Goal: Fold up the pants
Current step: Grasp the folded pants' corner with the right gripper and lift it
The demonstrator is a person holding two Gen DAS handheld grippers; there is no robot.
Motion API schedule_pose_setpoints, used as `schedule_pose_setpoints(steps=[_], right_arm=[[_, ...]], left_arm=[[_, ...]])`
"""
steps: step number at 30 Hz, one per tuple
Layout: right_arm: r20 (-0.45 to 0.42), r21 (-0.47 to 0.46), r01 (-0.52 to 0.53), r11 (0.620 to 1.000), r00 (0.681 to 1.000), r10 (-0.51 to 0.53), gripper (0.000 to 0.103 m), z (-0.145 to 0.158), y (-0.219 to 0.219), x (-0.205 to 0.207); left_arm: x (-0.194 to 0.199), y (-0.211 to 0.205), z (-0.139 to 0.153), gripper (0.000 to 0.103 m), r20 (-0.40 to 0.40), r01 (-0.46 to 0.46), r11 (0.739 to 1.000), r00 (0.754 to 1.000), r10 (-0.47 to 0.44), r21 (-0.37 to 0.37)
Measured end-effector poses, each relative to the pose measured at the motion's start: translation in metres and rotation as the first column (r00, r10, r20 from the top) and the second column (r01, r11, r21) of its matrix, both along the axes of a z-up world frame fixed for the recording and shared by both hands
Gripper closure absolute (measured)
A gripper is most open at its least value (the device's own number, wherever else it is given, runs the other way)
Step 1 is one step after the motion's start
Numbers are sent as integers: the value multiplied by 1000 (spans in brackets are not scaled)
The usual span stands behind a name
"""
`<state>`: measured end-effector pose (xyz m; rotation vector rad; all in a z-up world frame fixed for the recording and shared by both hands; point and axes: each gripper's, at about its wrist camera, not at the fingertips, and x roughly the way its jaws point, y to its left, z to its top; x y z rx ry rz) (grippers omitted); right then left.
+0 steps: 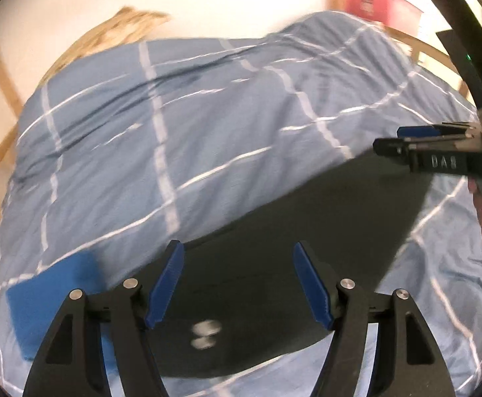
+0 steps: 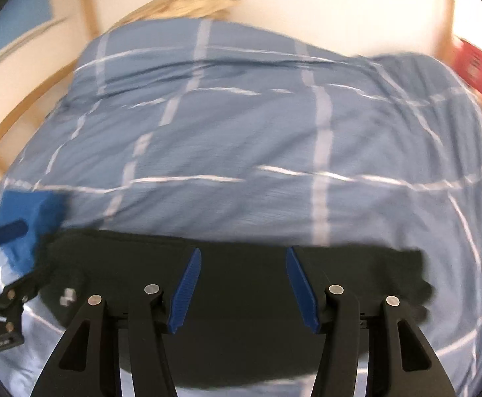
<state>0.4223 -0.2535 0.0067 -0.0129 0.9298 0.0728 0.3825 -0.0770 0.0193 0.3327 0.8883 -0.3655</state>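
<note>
The black pants [image 2: 241, 284] are spread flat on a blue checked duvet [image 2: 241, 139], beside a blue folded cloth [image 2: 25, 218]. Above them the left gripper [image 1: 237, 281] and right gripper [image 2: 243, 284] are held with jaws parted, nothing grasped.

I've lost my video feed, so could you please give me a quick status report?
Both hand-held grippers open, left, right, over the dark pants. Pants flat on checked blue duvet. Blue folded item beside pants, left.
</note>
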Motion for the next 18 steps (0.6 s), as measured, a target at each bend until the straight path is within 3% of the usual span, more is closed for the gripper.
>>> schedule_pose_setpoints(steps=[5, 9, 16, 18], right_arm=[[10, 89, 155, 984, 988, -157, 48, -4, -86, -18], [-34, 196, 245, 950, 969, -243, 48, -20, -142, -26], [-105, 301, 346, 889, 938, -329, 50, -52, -199, -30], [-130, 323, 365, 873, 931, -341, 55, -63, -209, -28]], left_arm=[[-7, -76, -8, 35, -27, 93, 996, 995, -93, -13], [-5, -123, -16, 35, -21, 143, 989, 989, -144, -31], [-1, -182, -36, 35, -18, 207, 978, 978, -207, -38], [-1, -195, -41, 35, -10, 217, 976, 976, -218, -33]])
